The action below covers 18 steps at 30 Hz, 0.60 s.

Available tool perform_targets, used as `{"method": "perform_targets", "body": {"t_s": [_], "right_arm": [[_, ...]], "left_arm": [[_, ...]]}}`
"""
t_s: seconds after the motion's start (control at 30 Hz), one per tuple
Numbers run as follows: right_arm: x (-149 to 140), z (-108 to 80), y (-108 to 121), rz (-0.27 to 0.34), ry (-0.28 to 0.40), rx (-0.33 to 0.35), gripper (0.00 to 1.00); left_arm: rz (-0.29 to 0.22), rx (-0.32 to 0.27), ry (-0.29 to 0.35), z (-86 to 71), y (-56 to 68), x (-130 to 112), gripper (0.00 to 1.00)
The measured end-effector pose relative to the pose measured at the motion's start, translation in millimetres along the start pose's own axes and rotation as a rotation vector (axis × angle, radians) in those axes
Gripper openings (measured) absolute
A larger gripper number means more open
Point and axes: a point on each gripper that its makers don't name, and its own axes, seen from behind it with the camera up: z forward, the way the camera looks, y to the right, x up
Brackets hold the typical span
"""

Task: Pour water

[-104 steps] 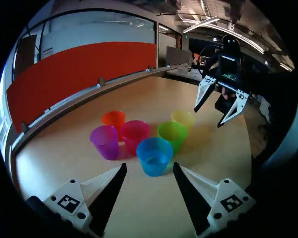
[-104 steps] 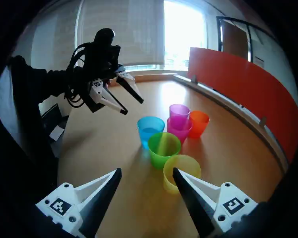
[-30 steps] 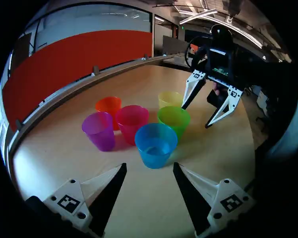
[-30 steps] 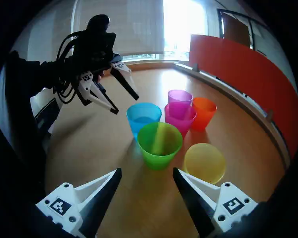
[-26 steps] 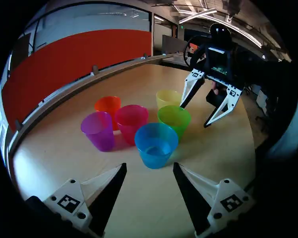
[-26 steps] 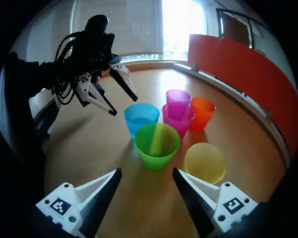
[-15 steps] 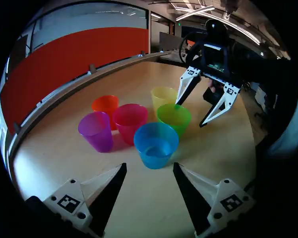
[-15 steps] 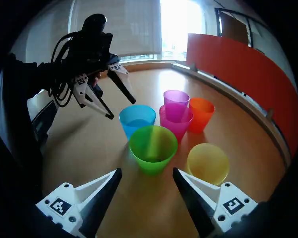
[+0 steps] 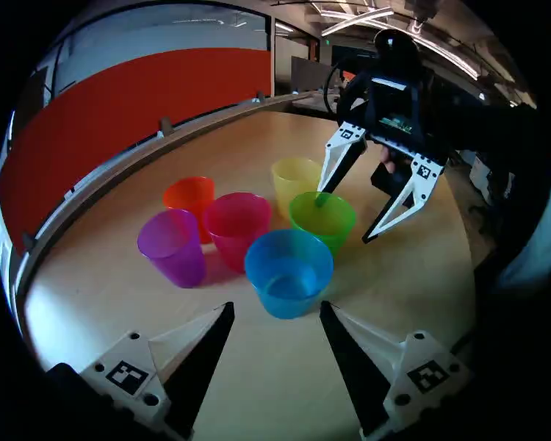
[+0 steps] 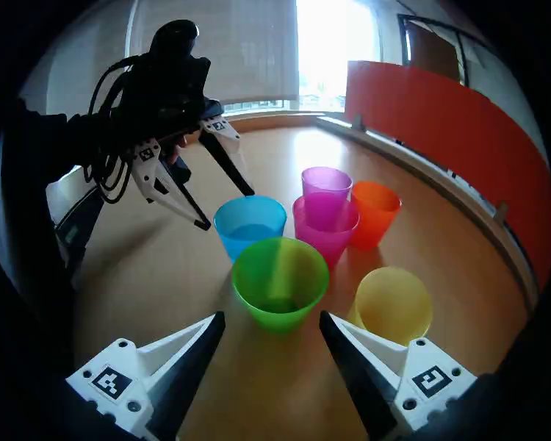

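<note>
Stock, as I see it from the controls:

1. Left tongs (image 9: 275,305): open, holding nothing, low over the tabletop (image 9: 415,264).
2. Blue cup (image 9: 289,273): a little water in the bottom. It stands at 12 o'clock just ahead of the left tips, untouched.
3. Right tongs (image 10: 272,314): open, holding nothing.
4. Green cup (image 10: 280,283): upright at 12 o'clock just beyond the right tips.
5. Yellow cup (image 10: 393,304): at 3 o'clock of the green, just beside it.
6. Pink cup (image 9: 237,229), purple cup (image 9: 171,246) and orange cup (image 9: 189,202): clustered at 10 to 11 o'clock of the blue.
</note>
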Motion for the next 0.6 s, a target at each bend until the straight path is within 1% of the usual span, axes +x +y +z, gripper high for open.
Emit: {"method": "perform_targets", "body": {"t_s": [0.17, 0.37, 0.6], "right_arm": [[2.3, 3.6, 2.6, 0.005, -0.001, -0.004, 1.0], [5.4, 7.8, 5.5, 0.004, 0.0, -0.011, 1.0], [8.2, 11.7, 5.7, -0.001, 0.001, -0.01, 1.0]], "left_arm": [[0.007, -0.011, -0.008, 4.5, 1.8, -0.6, 0.86], [0.017, -0.006, -0.012, 9.3, -0.3, 1.5, 0.86], [0.02, -0.017, -0.021, 15.5, 2.2, 2.7, 0.86]]}}
